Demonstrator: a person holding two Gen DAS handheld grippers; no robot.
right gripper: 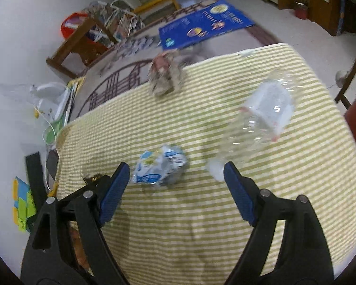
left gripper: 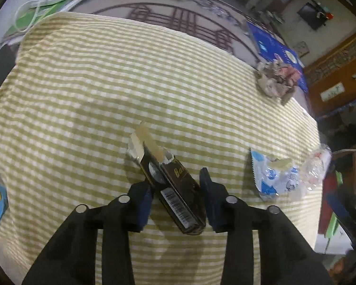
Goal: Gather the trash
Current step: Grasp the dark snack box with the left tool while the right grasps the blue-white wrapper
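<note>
A dark brown cigarette-style box with a torn foil top lies on the yellow checked tablecloth, between the fingers of my left gripper, whose jaws stand open around it. A blue-and-white wrapper lies to its right, also in the right wrist view. A crushed clear plastic bottle lies on the cloth; its cap end is beside my right fingertip. My right gripper is open and empty above the cloth. A crumpled paper wad sits at the far edge.
A blue poster and a patterned rug lie on the floor beyond the table. A wooden rack with a red bin stands far left. Papers and a white cable lie off the cloth's left corner.
</note>
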